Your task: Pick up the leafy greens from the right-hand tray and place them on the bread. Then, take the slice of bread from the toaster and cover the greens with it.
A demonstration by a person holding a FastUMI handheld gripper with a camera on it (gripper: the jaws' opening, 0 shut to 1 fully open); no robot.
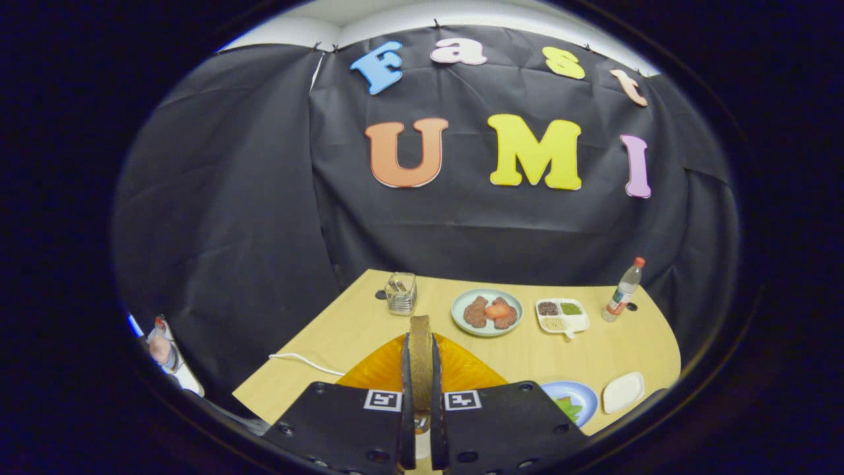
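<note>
Clamped between both fingers of the tool (421, 369), a brown slice of bread (420, 343) stands on edge, rising just above the fingertips, each finger pressed flat to one face. Directly under and ahead of the fingers lies an amber-orange plate (461, 369) on the near part of the light wooden tabletop (349, 330). Just right of the tool, at the tabletop's near right edge, a blue plate (580, 394) holds leafy greens (568, 408), partly hidden behind the finger body, and a small white dish (623, 392) sits beside it toward the right corner. A white cable (303, 359) trails across the near left edge. Farther back, mid-tabletop, a pale green plate (486, 312) carries brown patties and a reddish piece. Right of it rests a white divided tray (562, 315) with dark, green and pale fillings. Left of the pale plate, near the far edge, stands the metallic toaster (401, 293). At the far right corner, a plastic bottle (623, 290) with a red cap stands upright.
</note>
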